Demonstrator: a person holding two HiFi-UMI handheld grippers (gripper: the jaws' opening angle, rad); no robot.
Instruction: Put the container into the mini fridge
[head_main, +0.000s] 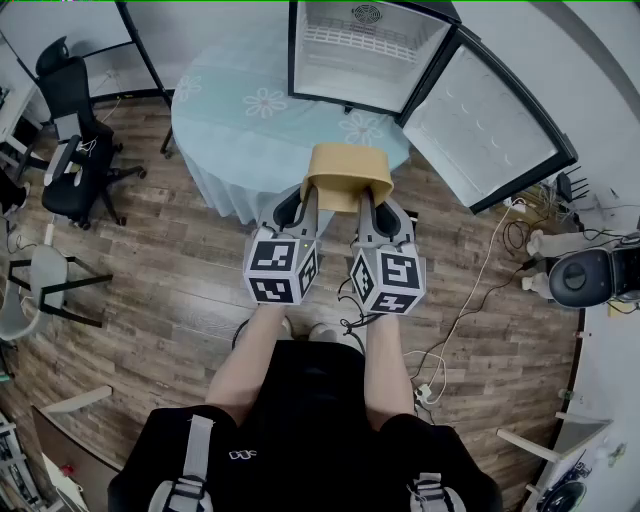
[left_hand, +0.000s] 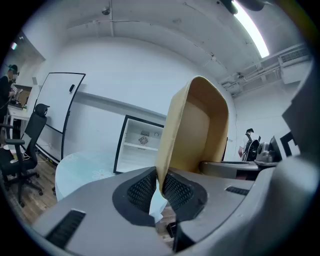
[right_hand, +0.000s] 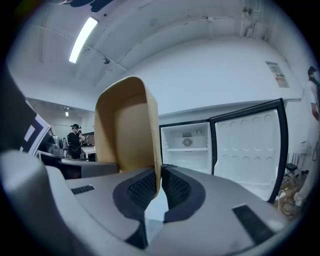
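The tan container (head_main: 347, 172) hangs in the air just short of the table's (head_main: 225, 130) near edge. The left gripper (head_main: 311, 192) is clamped on its left wall and the right gripper (head_main: 366, 196) on its right. The mini fridge (head_main: 360, 55) stands open at the table's far edge, so the pickup looks done. Reaching in and setting the container down remain.

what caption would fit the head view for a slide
Left gripper and right gripper hold the tan container before the open mini fridge.
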